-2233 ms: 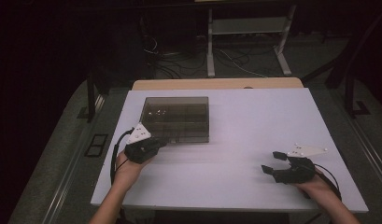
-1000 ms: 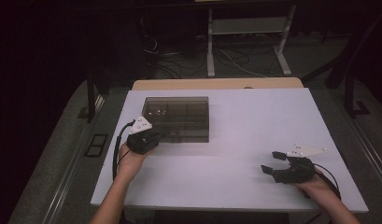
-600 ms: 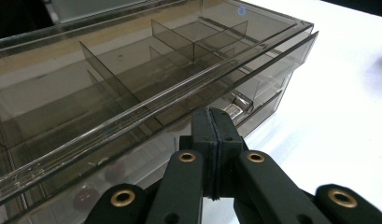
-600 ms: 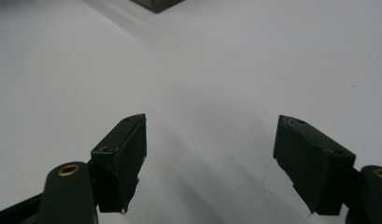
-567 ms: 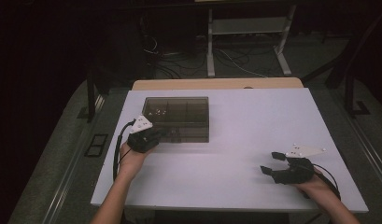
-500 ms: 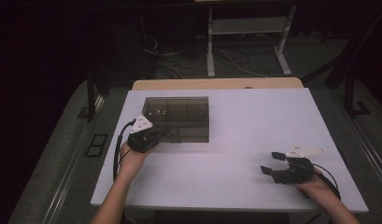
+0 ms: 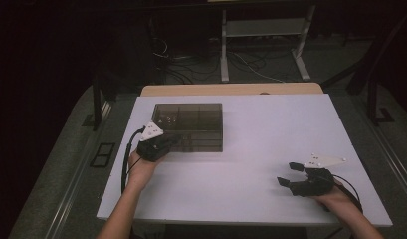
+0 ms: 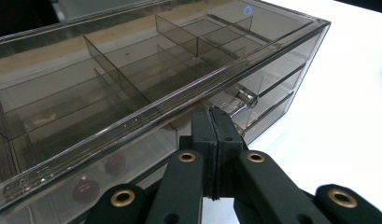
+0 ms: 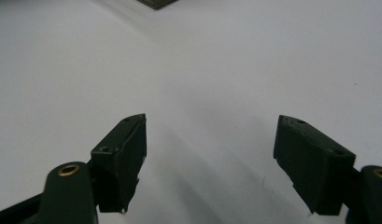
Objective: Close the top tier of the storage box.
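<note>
A person seated at a white table [image 7: 251, 149] works 2 hand-held grippers beside a smoked clear plastic organizer box [image 7: 191, 127], which sits on the left half of the table toward its far edge. The left gripper [image 7: 167, 142] is pressed up against the box's near front face at its left end, the person's left hand [image 7: 141, 167] behind it and a black cable [image 7: 125, 167] looping off the table edge. In the left gripper view, the left gripper's jaws meet with no gap between their pads [image 8: 212, 135], just under the box's top rim and right beside a clear drawer handle [image 8: 242, 98]; whether they pinch any part of the box cannot be told. That view shows the box [image 8: 132, 79] divided into many small compartments under a clear lid, with drawers stacked beneath and 2 dark red round objects [image 8: 97, 179] visible through the front wall at lower left.

The right gripper [image 7: 289, 174] rests low over the near right part of the table, well apart from the box, the grey 3-cornered plate [image 7: 324, 161] on top of it and the person's right hand [image 7: 340, 196] behind. In the right gripper view its jaws stand wide apart over bare white tabletop with nothing between them [image 9: 209, 158], and a dark corner of the box [image 9: 158, 3] shows at the top edge.
</note>
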The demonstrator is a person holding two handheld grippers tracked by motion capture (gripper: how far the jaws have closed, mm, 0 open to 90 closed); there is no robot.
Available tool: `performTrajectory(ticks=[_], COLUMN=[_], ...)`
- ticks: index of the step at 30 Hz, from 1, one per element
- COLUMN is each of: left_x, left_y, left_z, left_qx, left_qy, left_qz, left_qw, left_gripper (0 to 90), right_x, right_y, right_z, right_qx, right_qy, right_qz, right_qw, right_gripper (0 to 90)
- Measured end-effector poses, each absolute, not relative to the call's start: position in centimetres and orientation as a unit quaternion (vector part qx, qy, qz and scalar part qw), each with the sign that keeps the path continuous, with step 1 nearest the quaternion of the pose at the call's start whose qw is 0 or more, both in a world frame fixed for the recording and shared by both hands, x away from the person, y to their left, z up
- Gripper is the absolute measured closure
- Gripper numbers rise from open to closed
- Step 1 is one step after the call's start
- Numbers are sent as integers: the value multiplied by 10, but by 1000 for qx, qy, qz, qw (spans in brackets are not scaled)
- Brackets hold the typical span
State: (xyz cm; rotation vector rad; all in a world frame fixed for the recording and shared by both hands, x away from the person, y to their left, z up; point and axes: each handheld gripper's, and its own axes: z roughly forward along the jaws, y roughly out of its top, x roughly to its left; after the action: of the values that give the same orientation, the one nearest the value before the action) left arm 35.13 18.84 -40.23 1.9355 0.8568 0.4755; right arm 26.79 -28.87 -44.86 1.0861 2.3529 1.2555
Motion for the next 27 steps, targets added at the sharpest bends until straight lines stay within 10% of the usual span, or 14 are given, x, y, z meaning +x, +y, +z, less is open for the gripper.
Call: performTrajectory(ticks=[17,27], left_x=[343,328], left_y=[194,195], left_z=[-401,-400], left_qx=[792,797], left_qy=[357,346], left_qz=[186,153], left_qw=[460,470], left_gripper=[817,585], right_x=[268,267], right_y=[-293,-289], right_z=[-449,-448], right_qx=[373,366], right_qy=[807,810], right_qz=[440,439], right_qw=[127,127], right_gripper=[250,250])
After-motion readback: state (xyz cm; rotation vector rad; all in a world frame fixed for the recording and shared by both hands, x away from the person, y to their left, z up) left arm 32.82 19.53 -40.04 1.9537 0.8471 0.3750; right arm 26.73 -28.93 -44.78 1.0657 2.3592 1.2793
